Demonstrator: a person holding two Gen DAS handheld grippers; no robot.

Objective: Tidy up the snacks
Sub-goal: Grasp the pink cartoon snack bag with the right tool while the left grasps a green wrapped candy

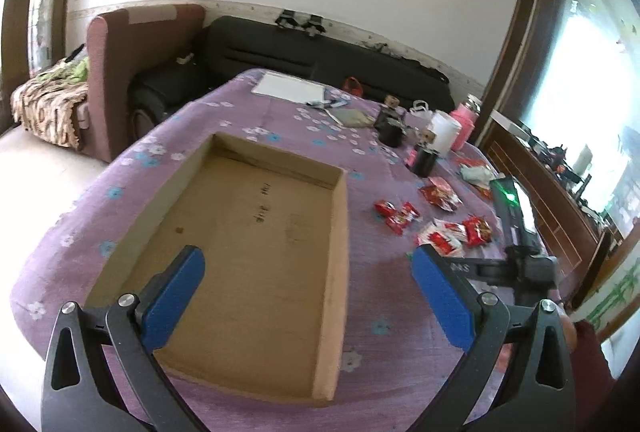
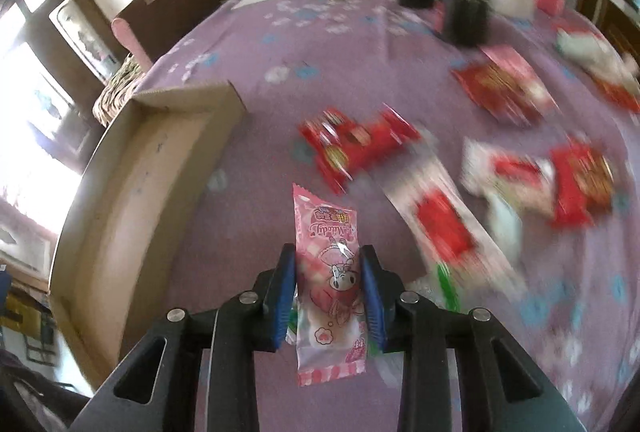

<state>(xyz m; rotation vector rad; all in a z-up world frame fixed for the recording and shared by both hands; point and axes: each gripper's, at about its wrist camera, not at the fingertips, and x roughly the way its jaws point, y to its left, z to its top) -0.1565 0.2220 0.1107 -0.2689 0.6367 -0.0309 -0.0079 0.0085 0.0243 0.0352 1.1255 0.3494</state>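
A purple floral tablecloth [image 1: 256,120] is being seen under an empty cardboard tray [image 1: 340,272] at frame centre, red snack packets [image 1: 400,216] scattered right, sofas along the far wall, while the left gripper [image 1: 308,296] is being held spread and the right gripper [image 2: 329,296] is pinching a pink snack packet [image 2: 326,252] at lower centre.

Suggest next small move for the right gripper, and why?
Probably lift and carry toward the cardboard box on its left. The right gripper is shut on the pink snack packet, blue pads on both long edges. The box looks empty in the left wrist view, and the red packets lie loose on the purple tablecloth. The left gripper is open over the box.
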